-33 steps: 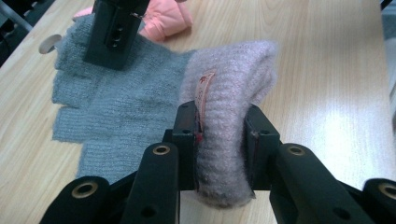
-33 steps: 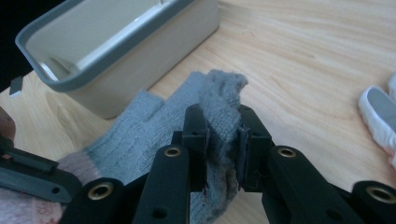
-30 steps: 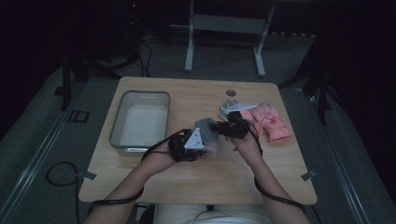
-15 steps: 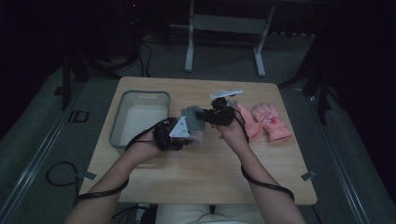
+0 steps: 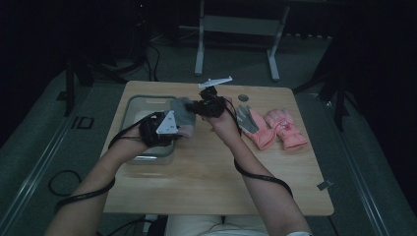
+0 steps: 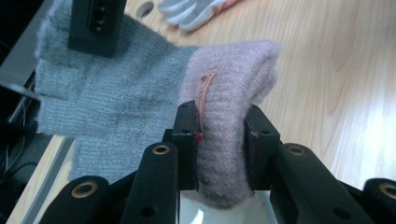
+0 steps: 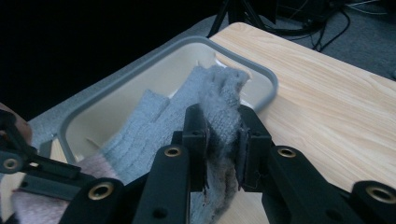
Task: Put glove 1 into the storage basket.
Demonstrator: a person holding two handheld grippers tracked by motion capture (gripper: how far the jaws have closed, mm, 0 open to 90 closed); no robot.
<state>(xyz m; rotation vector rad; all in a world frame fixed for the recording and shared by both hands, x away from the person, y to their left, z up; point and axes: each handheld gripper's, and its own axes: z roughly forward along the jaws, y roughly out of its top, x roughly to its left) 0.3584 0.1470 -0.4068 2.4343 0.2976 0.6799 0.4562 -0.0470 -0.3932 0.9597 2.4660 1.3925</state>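
Observation:
A knit glove (image 5: 182, 115), grey with a pink cuff (image 6: 231, 70), hangs stretched between both grippers over the near right corner of the grey tray (image 5: 147, 101). My left gripper (image 5: 176, 129) is shut on the pink cuff; in the left gripper view its jaws (image 6: 219, 116) squeeze the cuff from both sides. My right gripper (image 5: 194, 107) is shut on the grey finger end of the glove (image 7: 215, 93), with the tray (image 7: 140, 65) just beyond it. One black jaw of the right gripper (image 6: 95, 23) shows at the far end of the glove (image 6: 116, 93).
A pair of pink winter gloves lies on the right of the wooden table: one palm up with a grey palm (image 5: 252, 124), the other (image 5: 286, 129) beside it. A round hole (image 5: 242, 98) marks the tabletop's far edge. Stand legs rise behind the table.
Both hands have carried the knit glove left, away and upward, from the table's middle to over the tray's corner. Both grips have held.

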